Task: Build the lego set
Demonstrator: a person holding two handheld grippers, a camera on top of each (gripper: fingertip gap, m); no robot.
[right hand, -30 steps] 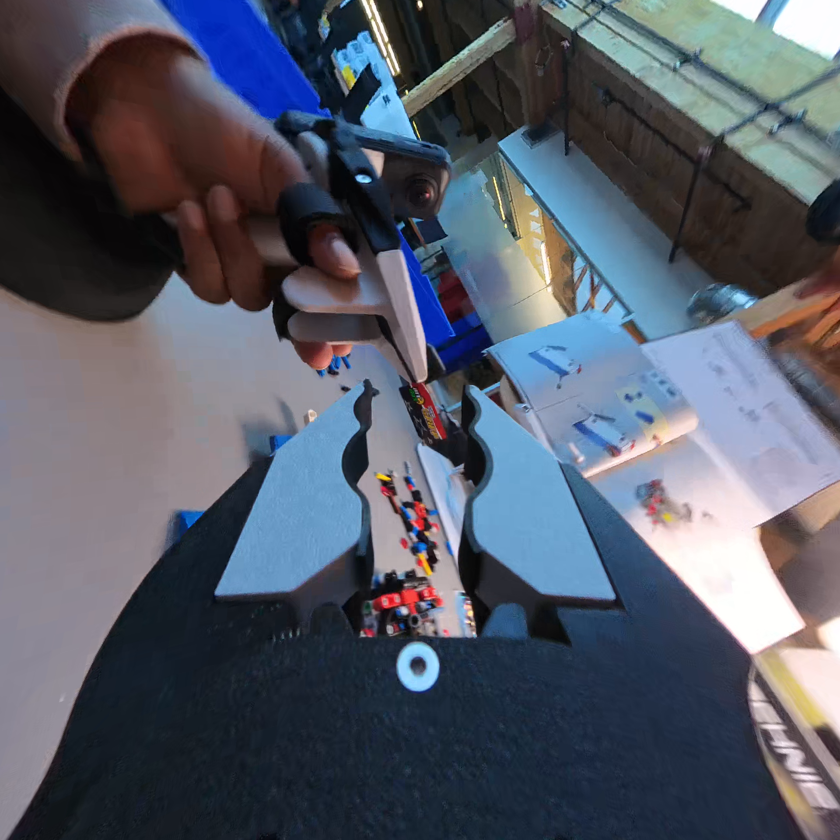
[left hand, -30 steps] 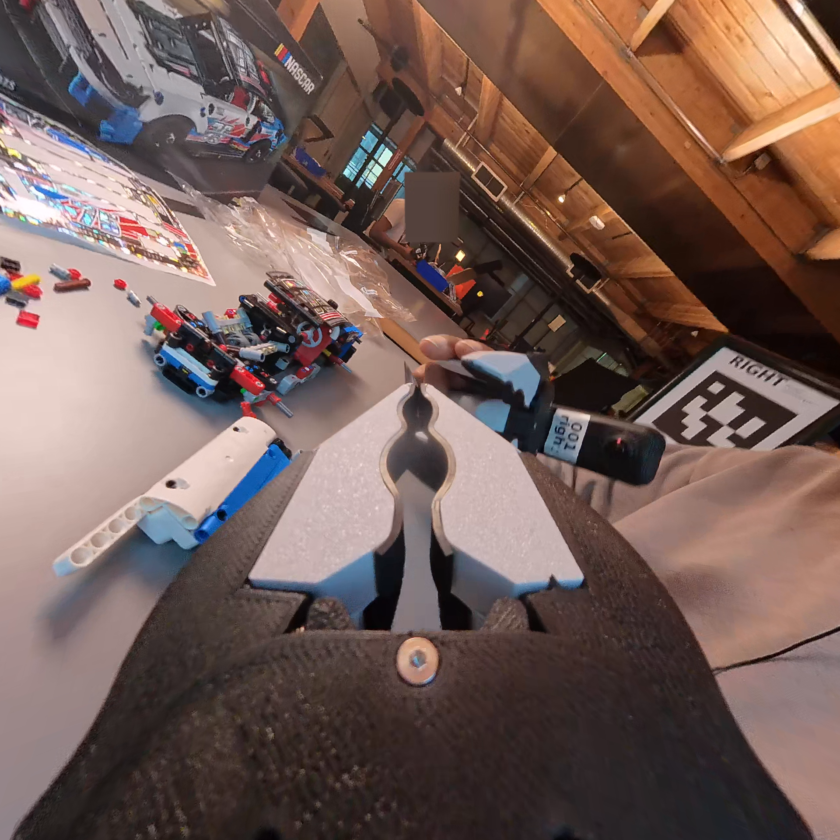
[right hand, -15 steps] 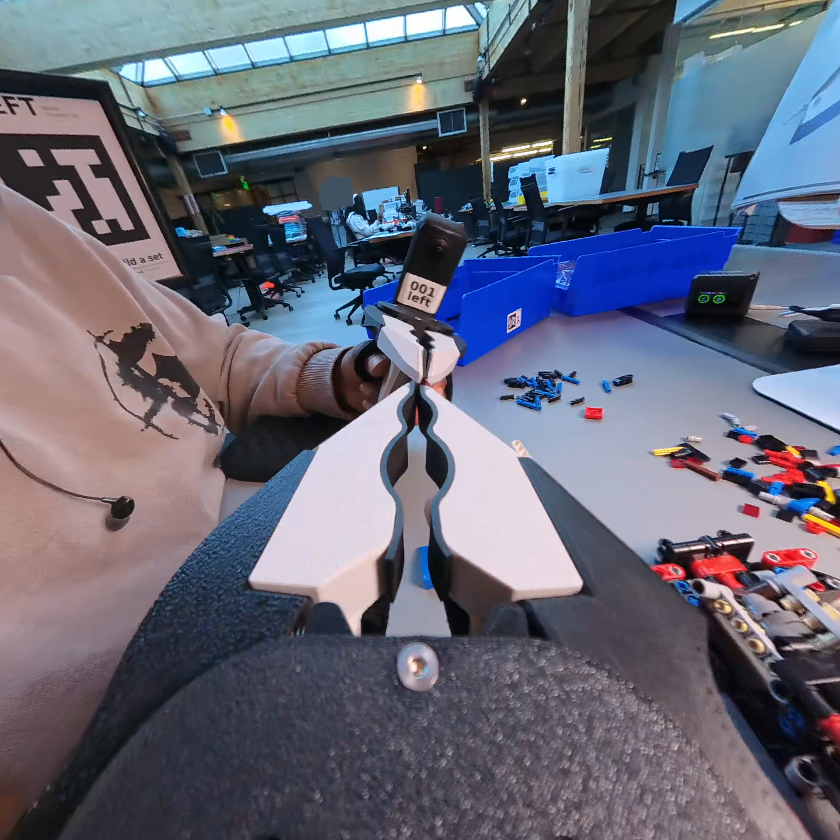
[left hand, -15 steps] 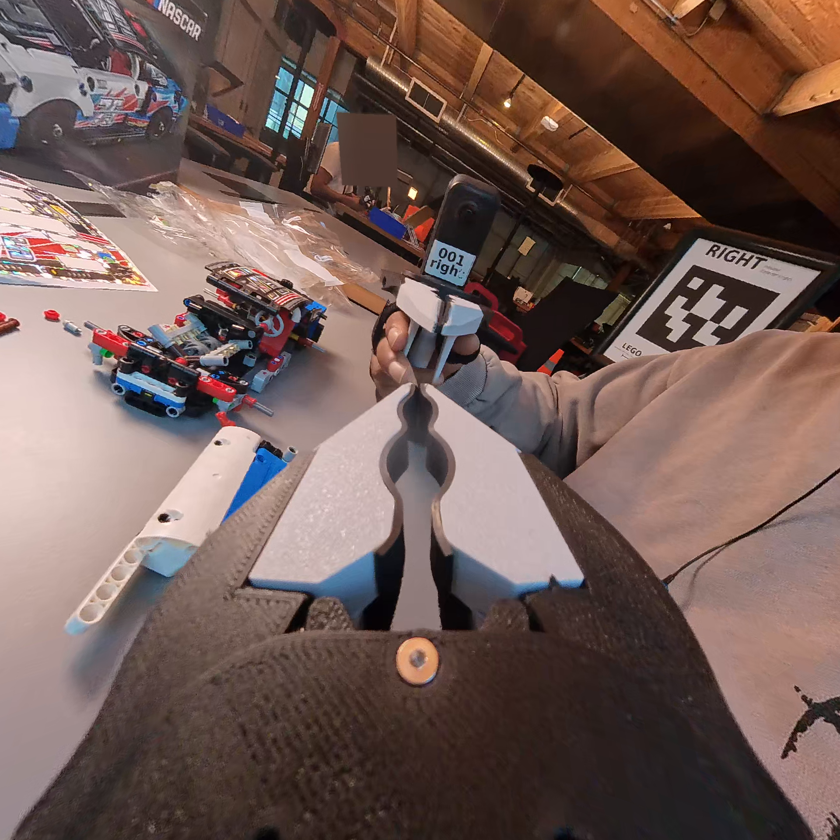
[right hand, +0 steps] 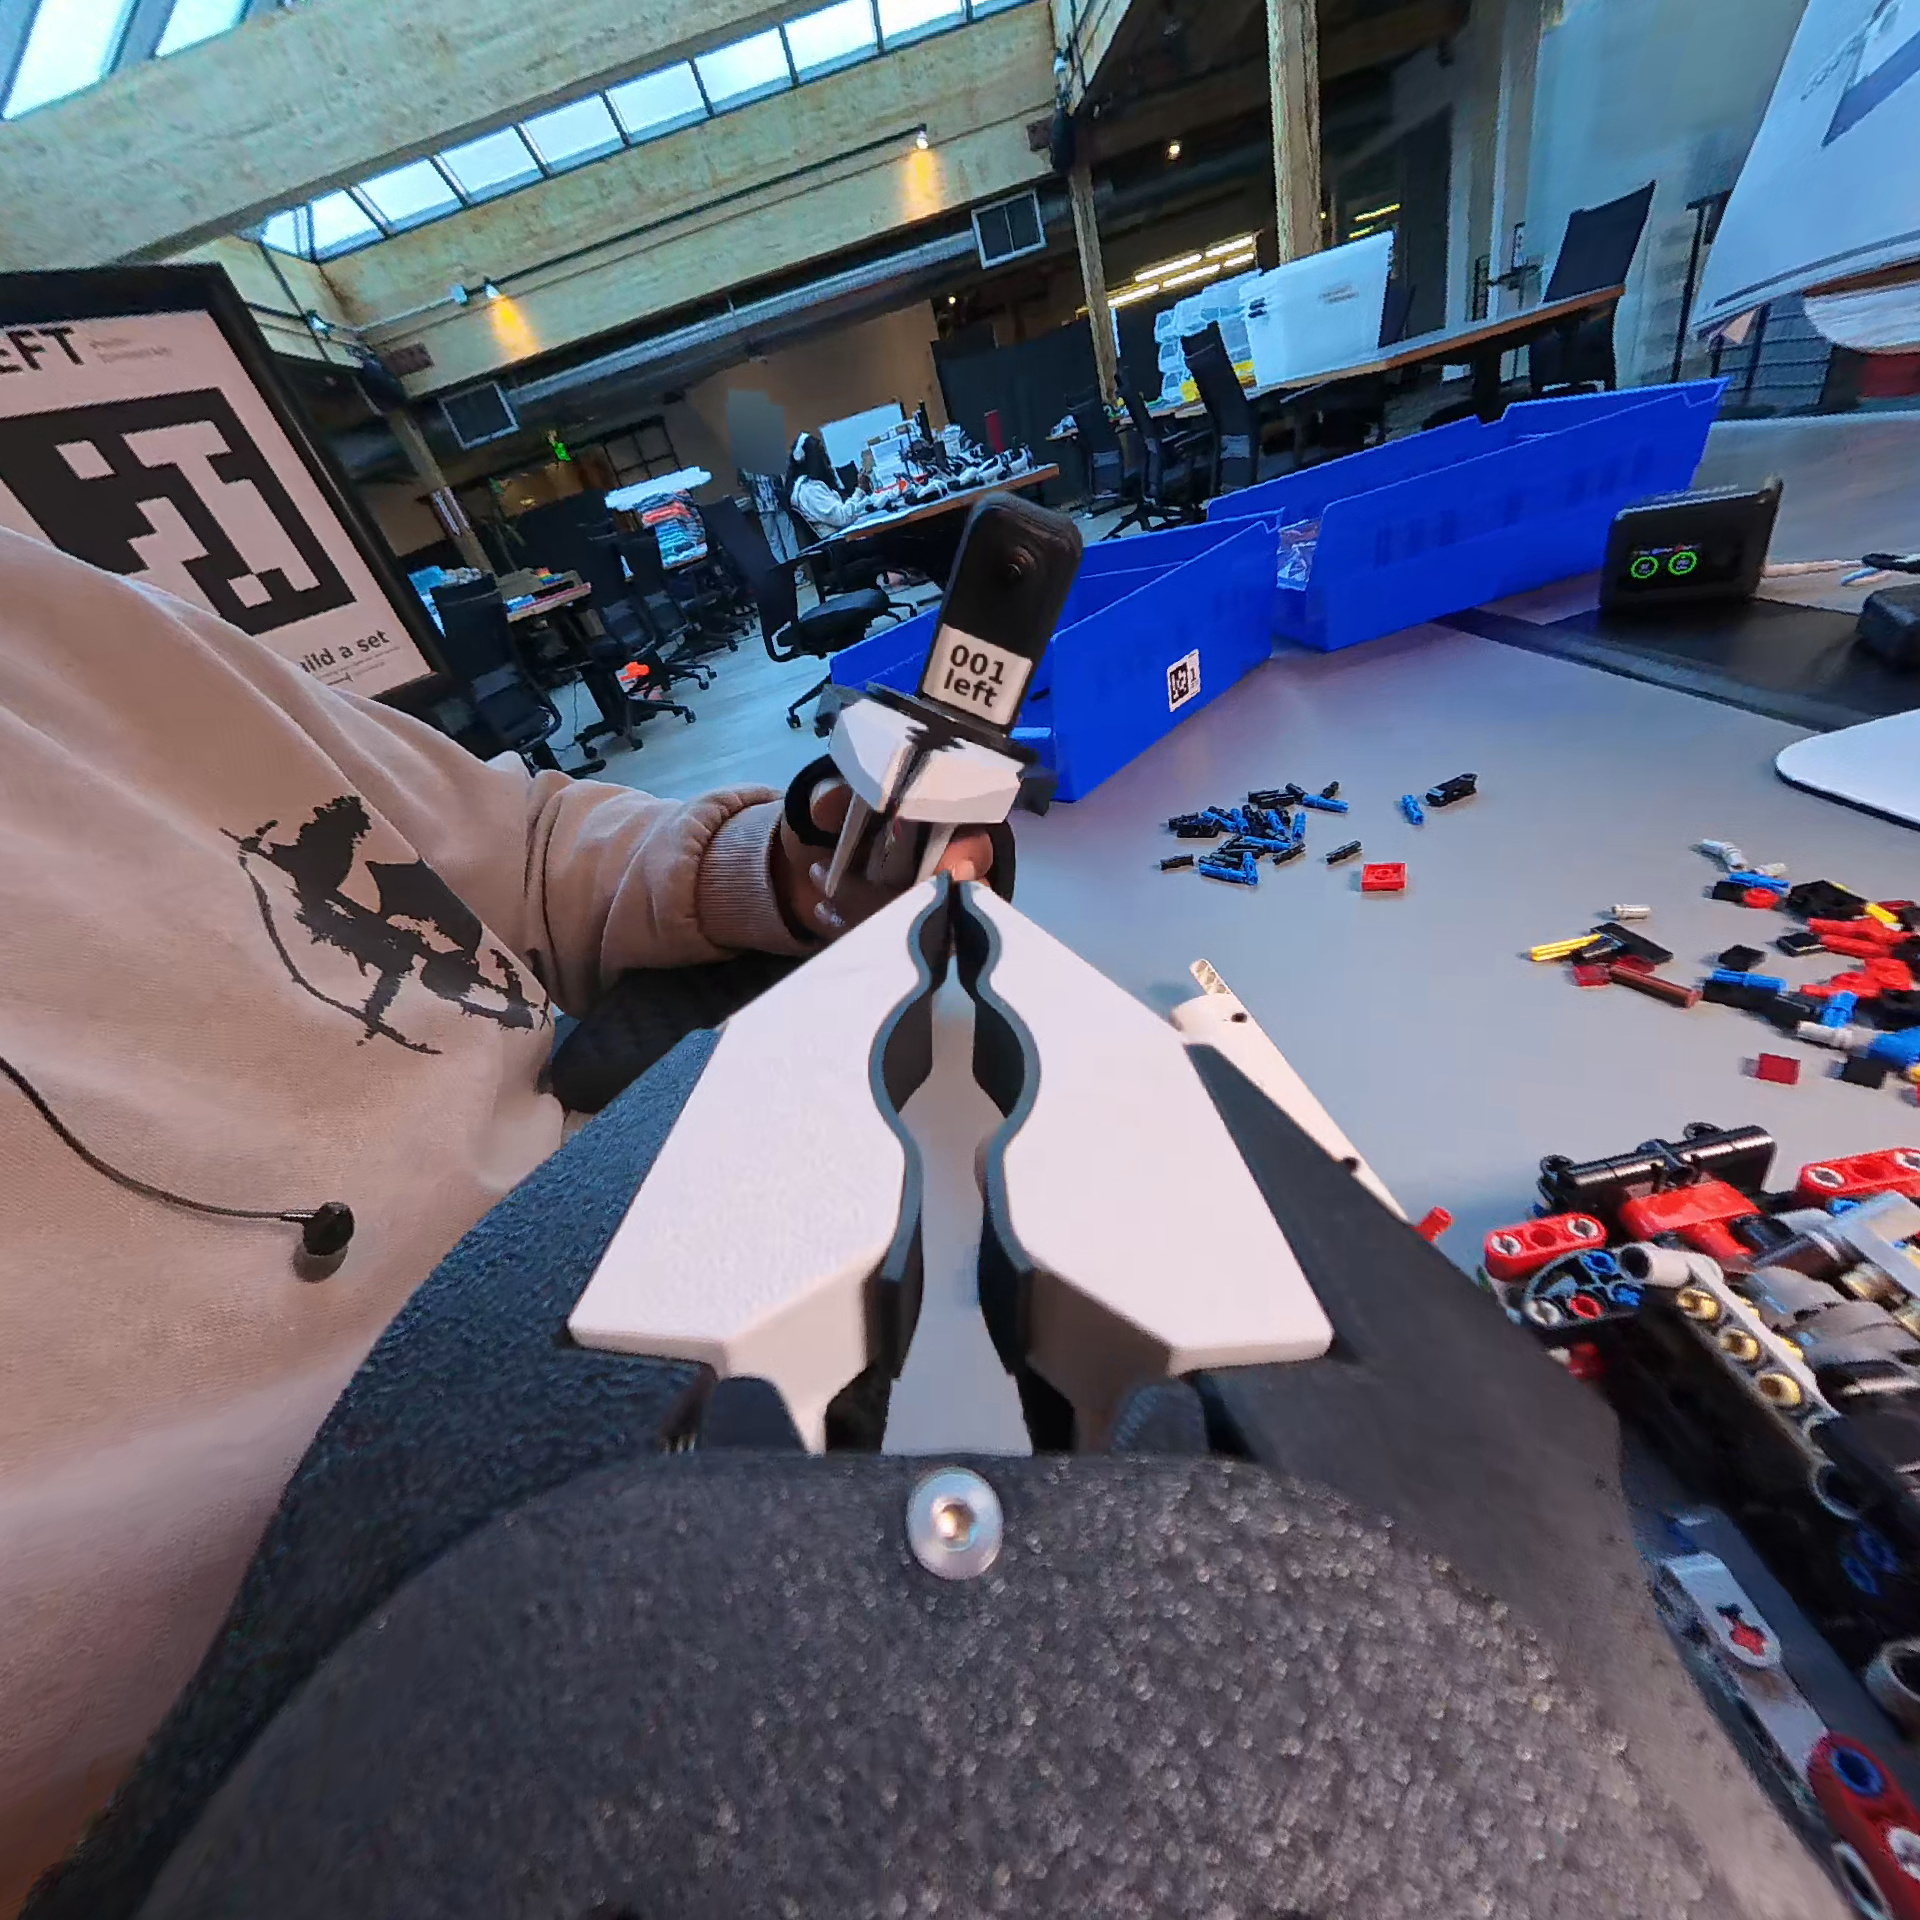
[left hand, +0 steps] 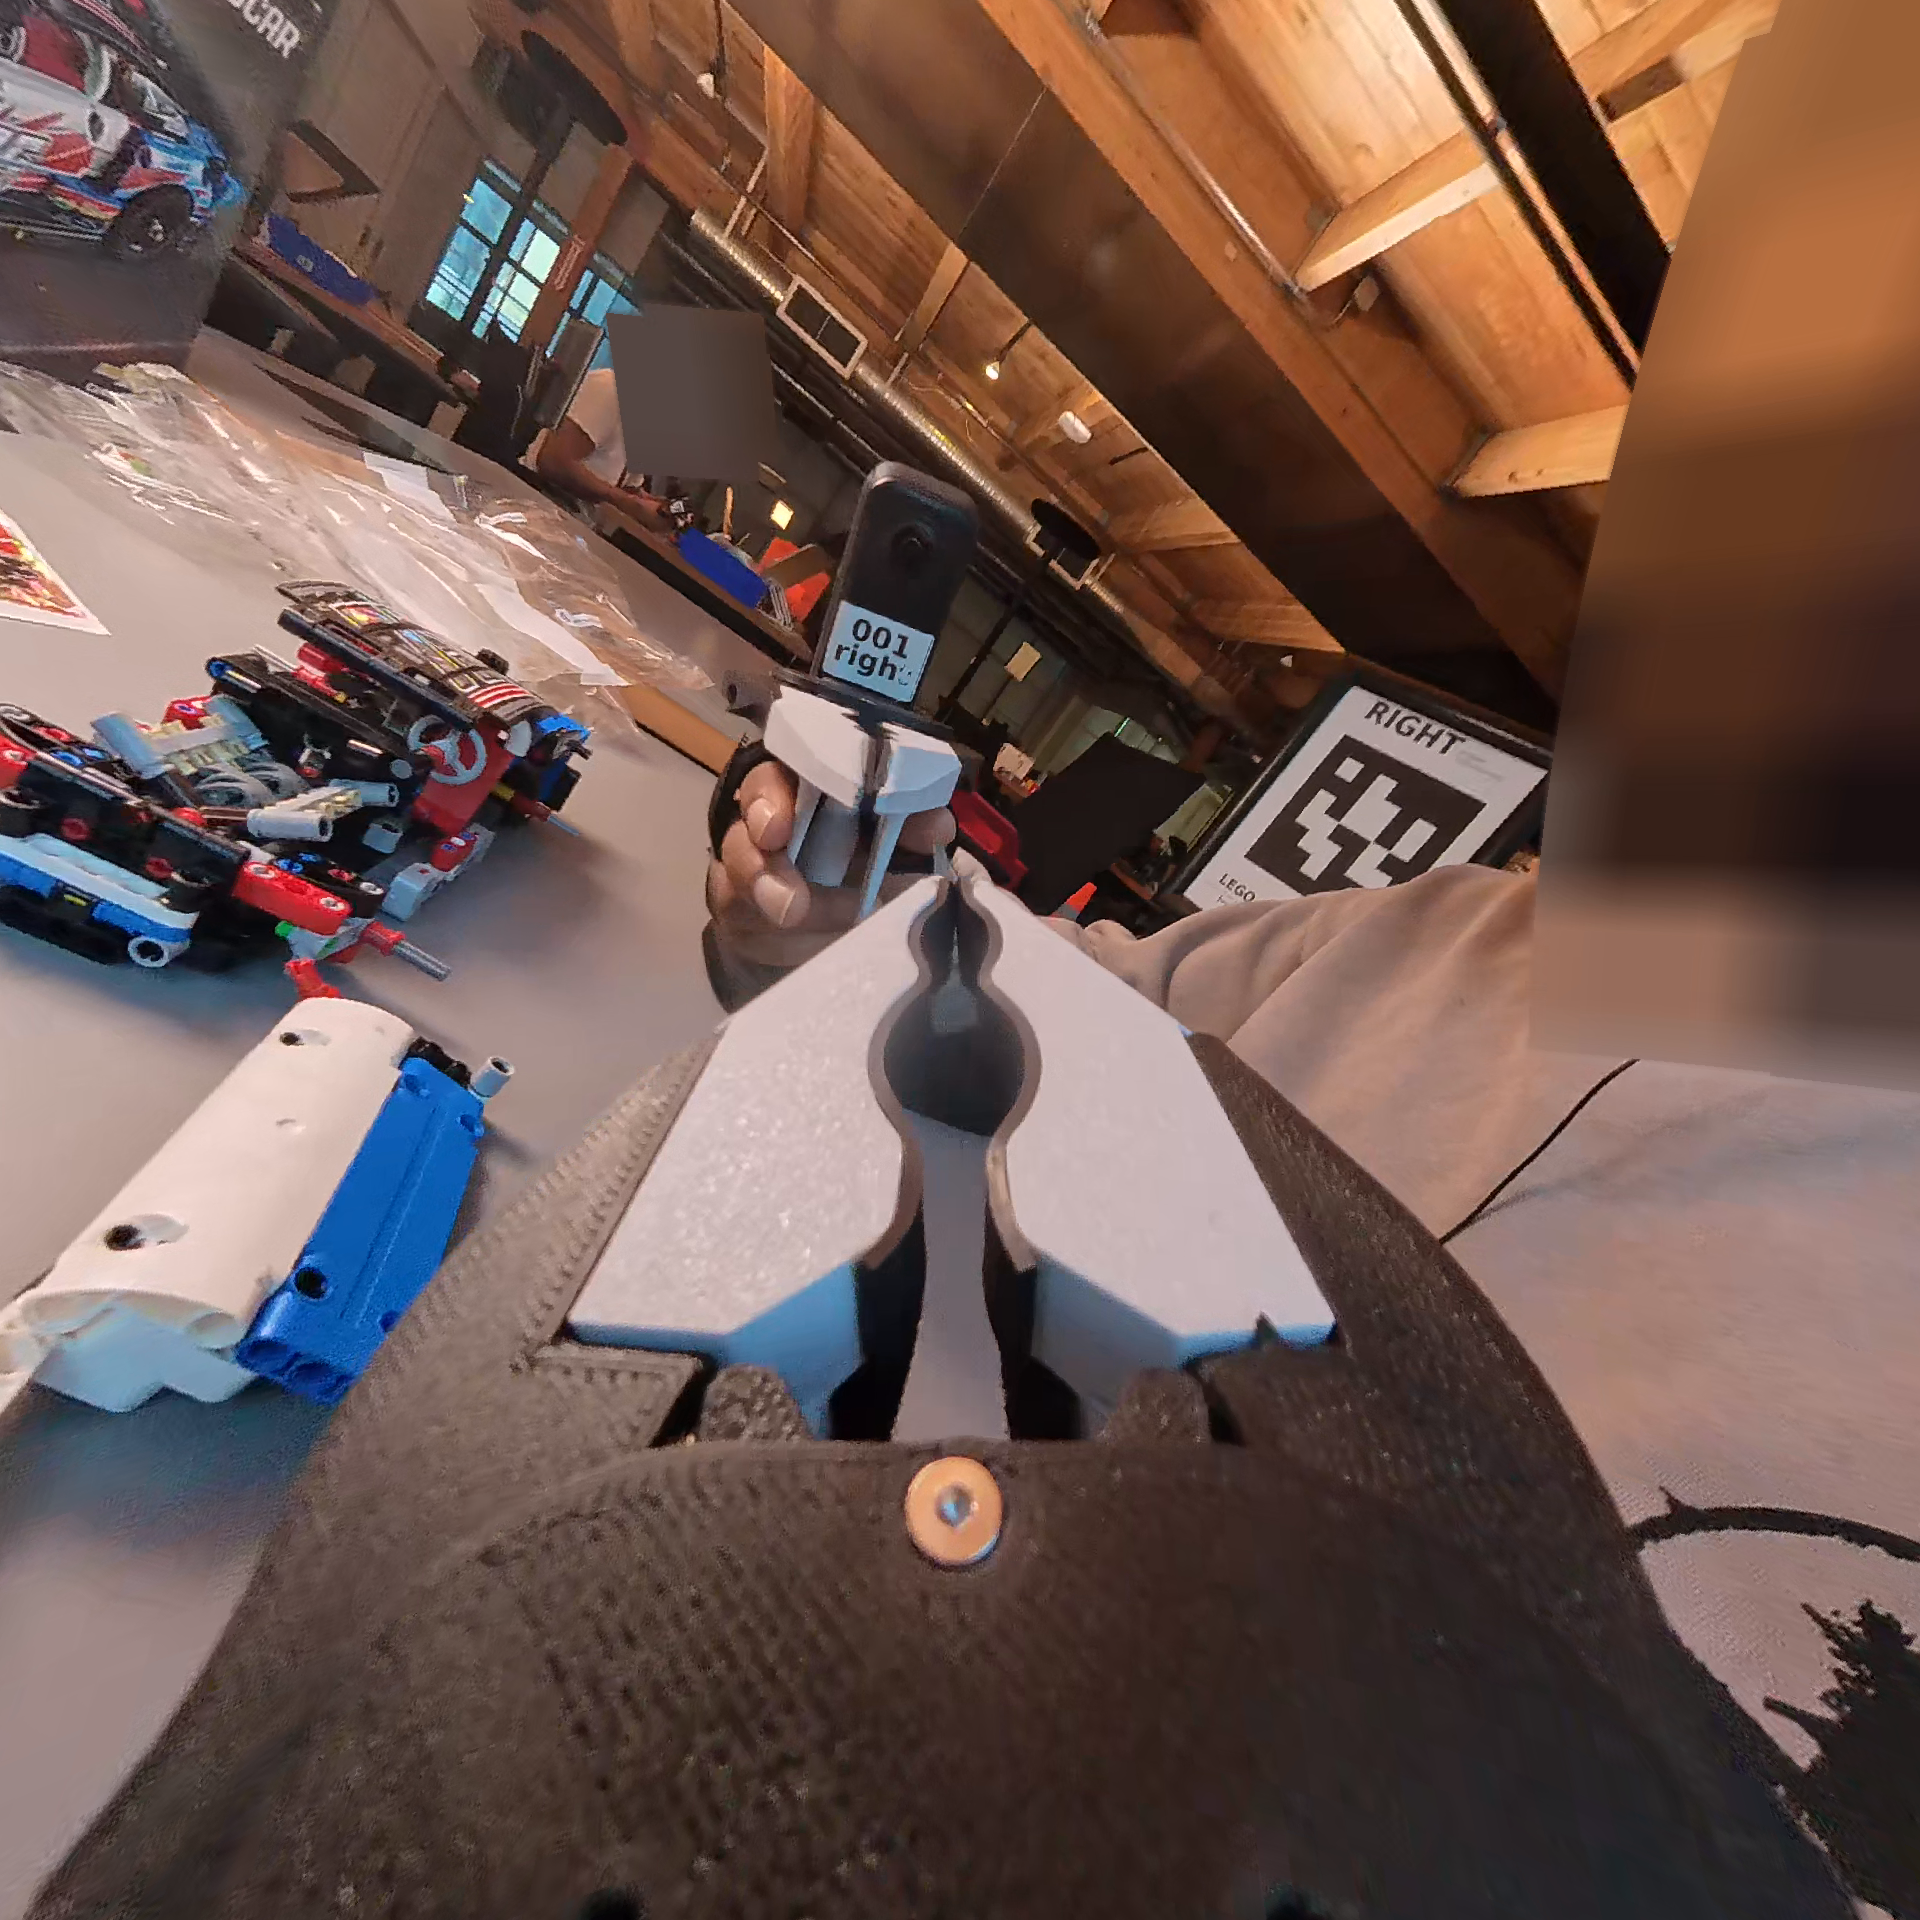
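Above the grey table, both closed empty, tips nearly meeting: left gripper, right gripper; right now pinched, a second ago spread.

Each gripper, left and right, has a rough black textured body, a silver screw at its middle, and two pale grey wedge-shaped fingers with wavy black-lined inner edges. Above the fingers stands a black camera with a white label. The person wears a beige sweatshirt with a black print, crossed by a thin black cable.
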